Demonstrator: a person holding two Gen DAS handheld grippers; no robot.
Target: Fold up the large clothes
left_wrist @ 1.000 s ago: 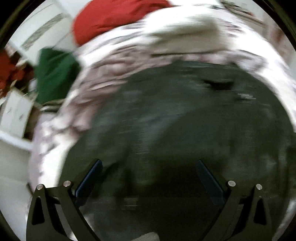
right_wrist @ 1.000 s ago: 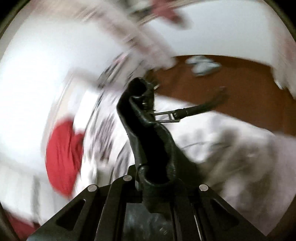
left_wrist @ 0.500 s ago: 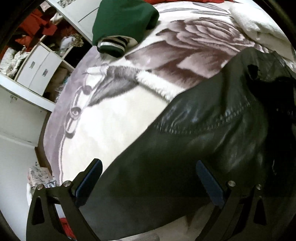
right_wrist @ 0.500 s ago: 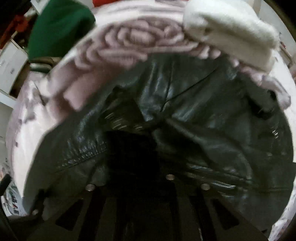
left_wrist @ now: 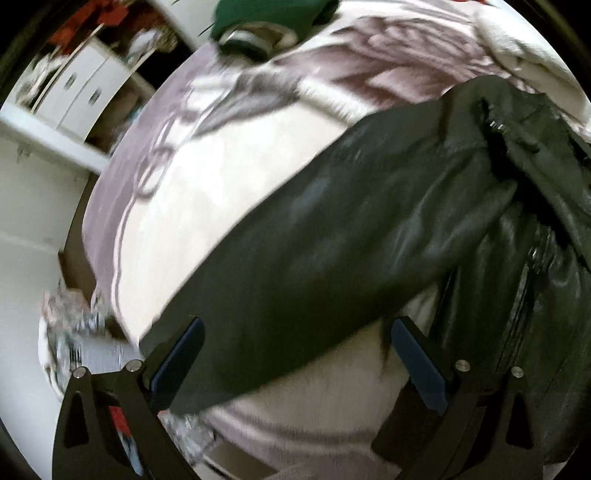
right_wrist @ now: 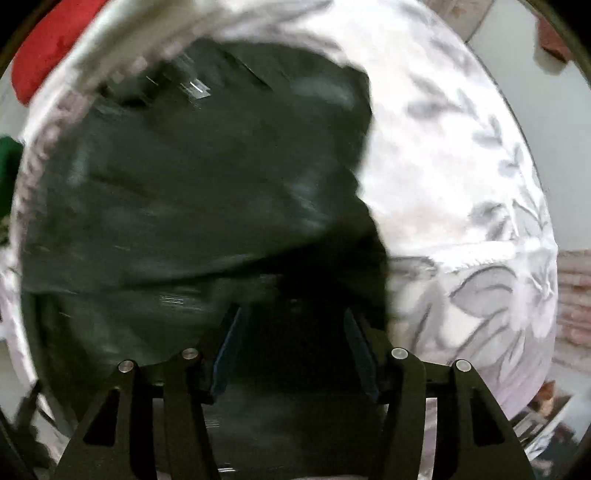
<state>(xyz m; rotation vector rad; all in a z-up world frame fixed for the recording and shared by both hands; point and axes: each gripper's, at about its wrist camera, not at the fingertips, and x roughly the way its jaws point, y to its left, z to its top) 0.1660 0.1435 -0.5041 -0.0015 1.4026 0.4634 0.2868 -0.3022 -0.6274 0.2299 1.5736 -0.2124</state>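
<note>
A black leather jacket (left_wrist: pixel 369 236) lies spread on a bed covered by a white blanket with a grey-mauve flower print (left_wrist: pixel 192 206). In the left wrist view one sleeve of the jacket runs slantwise from the upper right toward the lower left, its end lying between the fingers of the left gripper (left_wrist: pixel 295 354); the jaws stand wide, the blue pads well apart and pressing on nothing. The jacket's body, with a zip line showing, bunches at the right edge of that view. A folded green garment with a striped cuff (left_wrist: pixel 269 18) sits on the blanket at the far side, apart from the jacket, and a white fluffy item (left_wrist: pixel 524 40) lies beyond the jacket's collar end. White drawers and shelving (left_wrist: pixel 77 92) stand past the bed at upper left. In the right wrist view, blurred, the jacket (right_wrist: pixel 192 184) fills the left and centre, with the blanket (right_wrist: pixel 461 184) bare to the right. The right gripper (right_wrist: pixel 295 347) hangs over the dark leather, its jaws opening; leather lies between the pads, but they do not press it. A red cloth (right_wrist: pixel 48 48) shows at the upper left.
</note>
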